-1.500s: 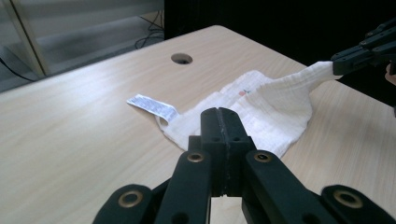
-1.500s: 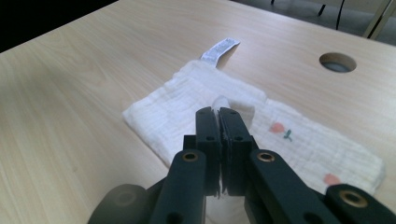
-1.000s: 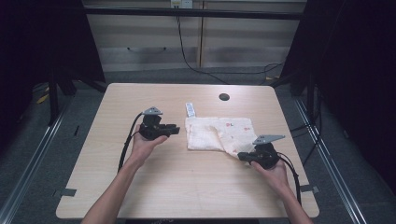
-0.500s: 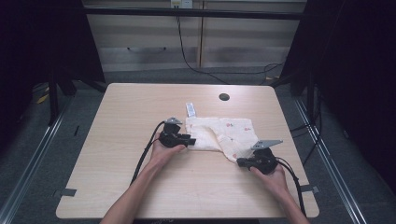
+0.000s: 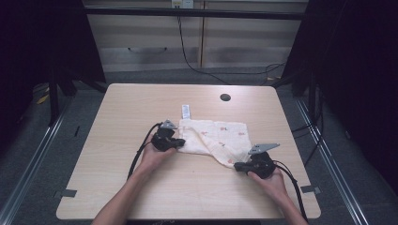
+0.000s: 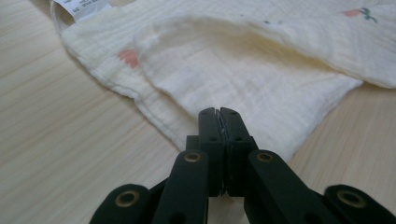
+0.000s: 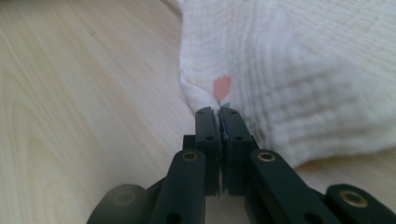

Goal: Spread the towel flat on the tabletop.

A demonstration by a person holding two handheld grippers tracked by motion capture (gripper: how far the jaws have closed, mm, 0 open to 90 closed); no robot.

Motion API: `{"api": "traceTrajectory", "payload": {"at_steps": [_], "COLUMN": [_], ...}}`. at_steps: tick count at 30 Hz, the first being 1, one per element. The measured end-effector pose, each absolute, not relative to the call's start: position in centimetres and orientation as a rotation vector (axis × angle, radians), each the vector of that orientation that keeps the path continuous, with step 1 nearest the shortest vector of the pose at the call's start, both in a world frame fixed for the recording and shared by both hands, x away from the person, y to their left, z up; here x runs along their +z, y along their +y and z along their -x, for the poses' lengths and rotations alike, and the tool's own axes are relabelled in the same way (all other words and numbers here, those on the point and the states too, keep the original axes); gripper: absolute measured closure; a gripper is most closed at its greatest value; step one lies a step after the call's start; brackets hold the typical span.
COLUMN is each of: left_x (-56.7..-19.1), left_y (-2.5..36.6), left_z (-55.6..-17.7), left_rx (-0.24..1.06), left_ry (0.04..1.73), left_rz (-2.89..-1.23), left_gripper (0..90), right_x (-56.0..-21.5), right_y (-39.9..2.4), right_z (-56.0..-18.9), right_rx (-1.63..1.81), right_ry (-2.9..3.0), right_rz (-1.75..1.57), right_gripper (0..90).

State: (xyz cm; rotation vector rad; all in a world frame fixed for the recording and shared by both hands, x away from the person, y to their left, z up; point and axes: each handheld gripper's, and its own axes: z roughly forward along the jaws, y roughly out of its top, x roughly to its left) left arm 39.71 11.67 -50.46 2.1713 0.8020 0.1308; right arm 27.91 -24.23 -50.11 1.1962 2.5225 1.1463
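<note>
Cream muslin cloth (image 5: 213,140) with small red prints lies partly folded on the wooden table (image 5: 117,117), just nearer than the round cable hole (image 5: 225,97). Left gripper (image 5: 179,142) has just clamped its jaws on the cloth's near-left corner. Right gripper (image 5: 237,166) pinches the cloth's near-right corner. White label (image 5: 186,111) sticks out at the cloth's far-left edge.

I can read no words or numbers anywhere: the white tag (image 6: 80,6) sewn at the cloth's (image 6: 243,70) corner, at eleven o'clock from my left tongs (image 6: 219,112), bears marks too blurred to read.
</note>
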Motion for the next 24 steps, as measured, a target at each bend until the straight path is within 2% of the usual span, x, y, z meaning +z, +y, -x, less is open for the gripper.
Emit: {"api": "traceTrajectory", "payload": {"at_steps": [6,9,14,18,24], "left_x": [-50.2,-49.5,-48.3,-47.6,-48.4], "left_y": [15.0,16.0,16.8,17.1,14.8], "left_z": [-38.1,-37.8,-37.7,-38.9,-41.9], "left_rx": [0.133,0.155,0.147,0.126,0.081], "left_ry": [0.796,0.789,0.782,0.831,0.895], "left_rz": [-2.178,-2.159,-2.103,-2.039,-2.043], "left_gripper": [87.2,76.5,66.7,55.5,45.1], "right_x": [-50.0,-50.0,-50.1,-50.1,-50.1], "right_y": [-22.7,-22.3,-22.1,-22.0,-22.1], "right_z": [-26.6,-26.1,-26.3,-26.4,-26.4], "right_rx": [1.151,1.153,1.164,1.171,1.174], "right_ry": [2.562,2.57,2.572,2.572,2.572], "right_rz": [-1.127,-1.114,-1.121,-1.119,-1.118], "right_gripper": [87.3,87.3,87.3,87.3,87.2]}}
